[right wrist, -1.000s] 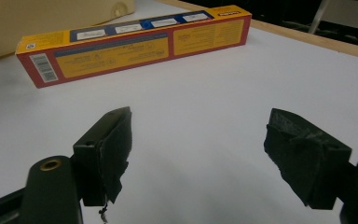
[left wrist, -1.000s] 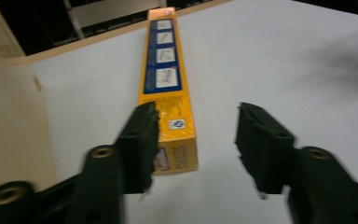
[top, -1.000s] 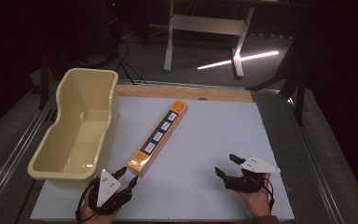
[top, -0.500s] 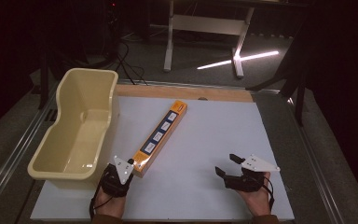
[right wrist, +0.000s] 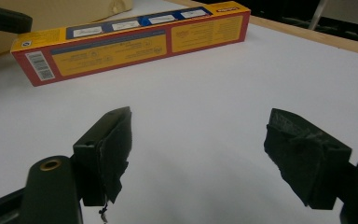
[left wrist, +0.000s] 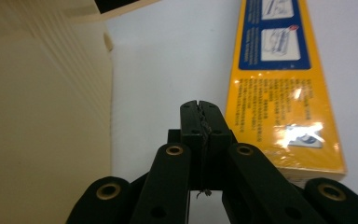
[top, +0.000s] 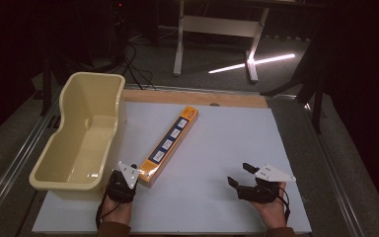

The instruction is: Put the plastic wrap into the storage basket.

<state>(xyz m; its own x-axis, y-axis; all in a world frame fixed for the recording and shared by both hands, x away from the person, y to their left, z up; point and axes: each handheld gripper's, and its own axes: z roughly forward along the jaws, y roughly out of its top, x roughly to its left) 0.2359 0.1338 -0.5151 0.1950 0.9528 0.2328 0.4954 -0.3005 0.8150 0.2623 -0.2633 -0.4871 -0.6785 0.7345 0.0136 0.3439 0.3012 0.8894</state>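
Since a second ago, left gripper (top: 131,174) has moved between cream tub (top: 79,143) and long yellow box (top: 170,143), closing on nothing. That box lies diagonally on the white counter (top: 217,148). Right gripper (top: 242,175) rests open, well apart.

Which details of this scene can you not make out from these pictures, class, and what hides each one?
- Small print on the long yellow box: too small and blurred in the left gripper view, washed out by glare.
- Far end of that box: cut off by the top edge of the left gripper view.
- Near inside wall of the cream tub: hidden by its own rim in the high view.
- Left gripper jaw tips: under its grey plate in the high view.
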